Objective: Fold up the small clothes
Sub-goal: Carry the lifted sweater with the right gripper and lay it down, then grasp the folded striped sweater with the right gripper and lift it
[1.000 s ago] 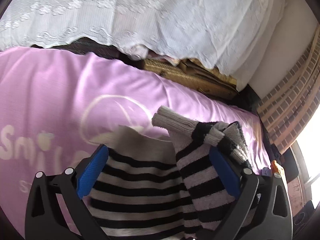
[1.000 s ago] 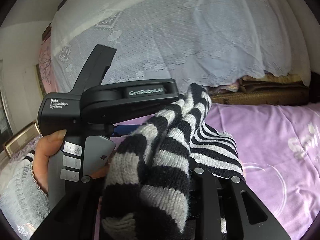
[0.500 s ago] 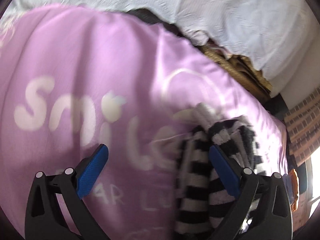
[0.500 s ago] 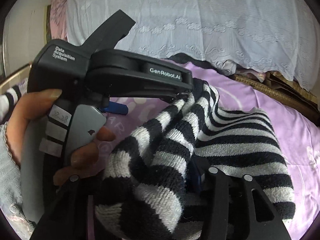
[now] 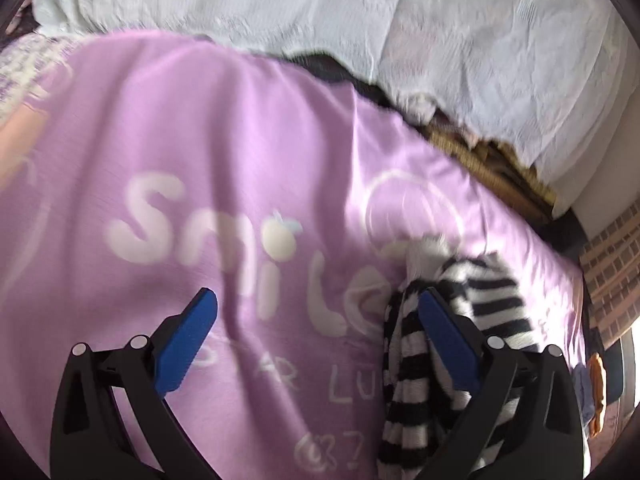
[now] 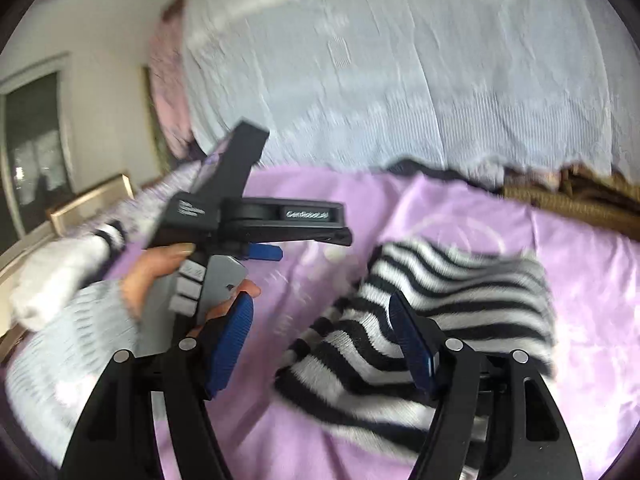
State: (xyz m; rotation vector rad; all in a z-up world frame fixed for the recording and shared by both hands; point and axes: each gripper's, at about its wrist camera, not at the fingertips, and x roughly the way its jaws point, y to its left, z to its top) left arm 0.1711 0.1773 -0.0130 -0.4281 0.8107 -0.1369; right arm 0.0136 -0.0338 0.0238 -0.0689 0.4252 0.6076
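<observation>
Striped garment (image 6: 440, 300): crumpled on the purple sheet (image 5: 240, 140), lower right of both views.
Left gripper (image 5: 316, 304): spread wide, garment behind its right finger (contact unclear).
Right gripper (image 6: 322, 316): released, garment beneath.

The sweater (image 6: 460, 304) has black and white stripes. The bed sheet (image 5: 248, 128) is pink-purple with white letters. The cover (image 6: 400, 72) far behind is white. The fingers (image 5: 186, 346) are black with blue pads.
</observation>
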